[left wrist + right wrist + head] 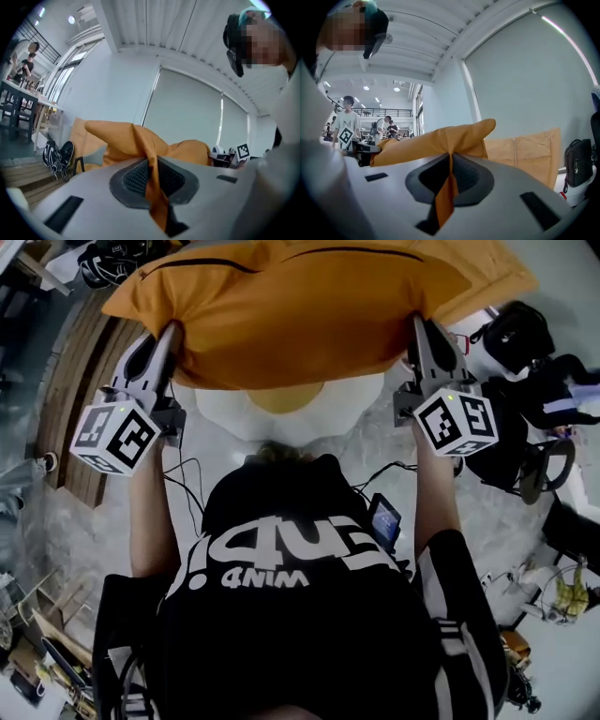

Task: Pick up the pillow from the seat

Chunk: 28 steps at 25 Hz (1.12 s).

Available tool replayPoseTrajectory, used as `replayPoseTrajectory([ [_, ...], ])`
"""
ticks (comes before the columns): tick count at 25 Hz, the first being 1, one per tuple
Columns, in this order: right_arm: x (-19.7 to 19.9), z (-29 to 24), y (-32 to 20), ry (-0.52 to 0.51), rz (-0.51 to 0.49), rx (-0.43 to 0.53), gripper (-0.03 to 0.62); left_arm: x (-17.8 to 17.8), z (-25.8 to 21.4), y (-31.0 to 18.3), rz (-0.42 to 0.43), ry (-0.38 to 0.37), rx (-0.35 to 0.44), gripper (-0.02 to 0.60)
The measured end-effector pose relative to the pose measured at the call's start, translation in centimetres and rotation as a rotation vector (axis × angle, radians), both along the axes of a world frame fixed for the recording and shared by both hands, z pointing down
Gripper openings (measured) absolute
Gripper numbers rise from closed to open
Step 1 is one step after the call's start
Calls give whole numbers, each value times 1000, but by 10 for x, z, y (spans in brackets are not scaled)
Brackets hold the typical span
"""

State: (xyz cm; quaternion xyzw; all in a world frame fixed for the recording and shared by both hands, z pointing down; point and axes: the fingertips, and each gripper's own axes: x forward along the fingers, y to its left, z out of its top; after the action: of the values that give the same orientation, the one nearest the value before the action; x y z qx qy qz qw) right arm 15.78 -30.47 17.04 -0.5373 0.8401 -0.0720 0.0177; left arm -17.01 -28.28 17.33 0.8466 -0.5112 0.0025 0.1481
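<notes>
Pillow (309,306) (orange fabric) is pinched between the closed fingers of left gripper (172,331) and right gripper (419,324).

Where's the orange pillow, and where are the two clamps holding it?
pillow (309,306), head view, middle of its orange cover.
left gripper (173,331), head view, jaw tips pinching the pillow's edge.
right gripper (418,324), head view, jaw tips pinching the opposite edge.
</notes>
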Motion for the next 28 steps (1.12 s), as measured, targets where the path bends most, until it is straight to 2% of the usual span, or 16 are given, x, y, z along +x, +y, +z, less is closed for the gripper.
replayPoseTrajectory([
  [5,8,-24,35,-43,-2,42,40,8,-37,32,12,-21,100,37],
  [8,15,-27,52,-52,-11,48,40,15,-42,50,28,-18,118,37],
  [12,17,-26,56,-50,-32,41,40,16,-32,57,49,26,111,35],
  [19,19,-14,54,-30,-31,18,40,18,-17,58,56,51,90,35],
  [28,20,-4,54,-27,-28,-7,40,19,-14,54,52,34,73,35],
])
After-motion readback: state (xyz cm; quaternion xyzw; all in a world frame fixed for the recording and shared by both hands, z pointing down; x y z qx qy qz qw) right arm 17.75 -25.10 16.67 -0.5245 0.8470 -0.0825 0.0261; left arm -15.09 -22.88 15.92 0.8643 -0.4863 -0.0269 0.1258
